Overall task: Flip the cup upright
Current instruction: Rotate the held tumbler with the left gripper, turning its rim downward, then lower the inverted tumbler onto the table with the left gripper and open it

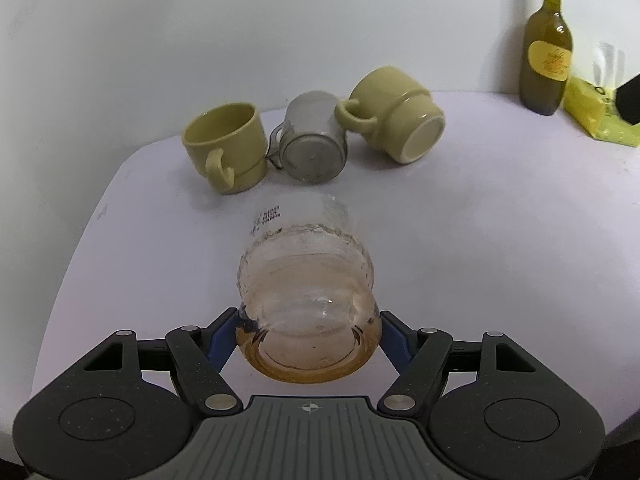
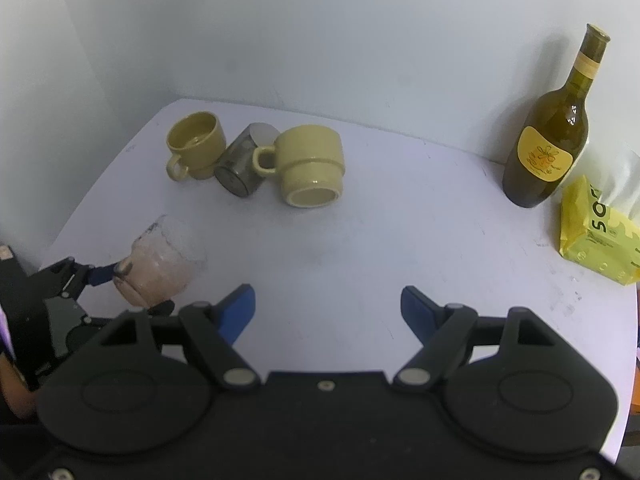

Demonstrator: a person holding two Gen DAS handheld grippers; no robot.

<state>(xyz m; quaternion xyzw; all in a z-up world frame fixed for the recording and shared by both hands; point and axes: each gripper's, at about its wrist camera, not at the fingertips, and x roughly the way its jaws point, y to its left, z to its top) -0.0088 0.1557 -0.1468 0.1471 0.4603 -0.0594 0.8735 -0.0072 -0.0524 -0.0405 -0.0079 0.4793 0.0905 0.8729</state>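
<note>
- One white table [image 2: 360,232] carries everything; at its 12 o'clock side two yellow-green ceramic mugs and a grey metal cup stand close together.
- The clear pinkish glass cup [image 1: 308,300] lies tipped between the left gripper [image 1: 308,334] fingers, which clamp its base; its long axis points to 12 o'clock, mouth away.
- The right gripper [image 2: 328,308] hangs spread and empty, the glass at its 9 o'clock.

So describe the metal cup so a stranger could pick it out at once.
Start at the white table against the wall, then find the row of three cups at its far left. The metal cup is the middle one, lying tipped between two yellow mugs, its base facing the cameras. It alone is grey steel; the left mug stands upright, and the right mug lies on its side.
</note>
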